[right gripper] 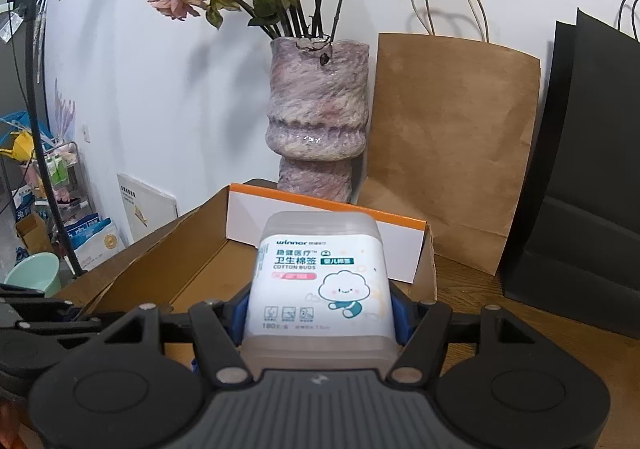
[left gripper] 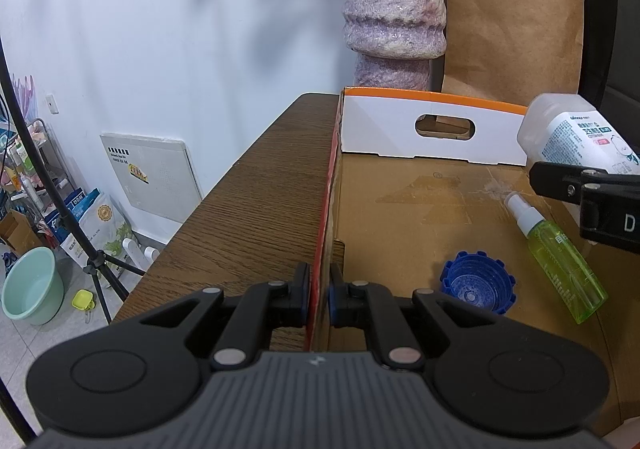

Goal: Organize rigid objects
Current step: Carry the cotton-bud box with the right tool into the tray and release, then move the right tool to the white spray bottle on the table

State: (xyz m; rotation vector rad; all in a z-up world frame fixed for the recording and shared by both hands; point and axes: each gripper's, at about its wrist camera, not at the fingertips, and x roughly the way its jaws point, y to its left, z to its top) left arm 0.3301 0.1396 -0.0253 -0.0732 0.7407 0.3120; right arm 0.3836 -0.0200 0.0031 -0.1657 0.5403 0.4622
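Note:
My left gripper point(left gripper: 319, 287) is shut on the near left wall of the shallow cardboard box point(left gripper: 400, 209), one pad on each side of the wall. Inside the box lie a blue ribbed cap point(left gripper: 476, 287) and a green spray bottle point(left gripper: 560, 261) on its side. My right gripper point(right gripper: 319, 313) is shut on a clear cotton bud box point(right gripper: 320, 281) with a white cloud label, held above the cardboard box point(right gripper: 192, 273). From the left wrist view the cotton bud box point(left gripper: 576, 133) hangs at the right edge over the cardboard box, with a right finger point(left gripper: 560, 179) below it.
A mottled purple vase point(right gripper: 318, 117) with dried roses stands behind the box on the wooden table point(left gripper: 248, 201). A brown paper bag point(right gripper: 452, 145) and a black bag point(right gripper: 596, 185) lean against the wall. The table's left edge drops to a floor with a tripod point(left gripper: 92, 261) and green basin point(left gripper: 32, 285).

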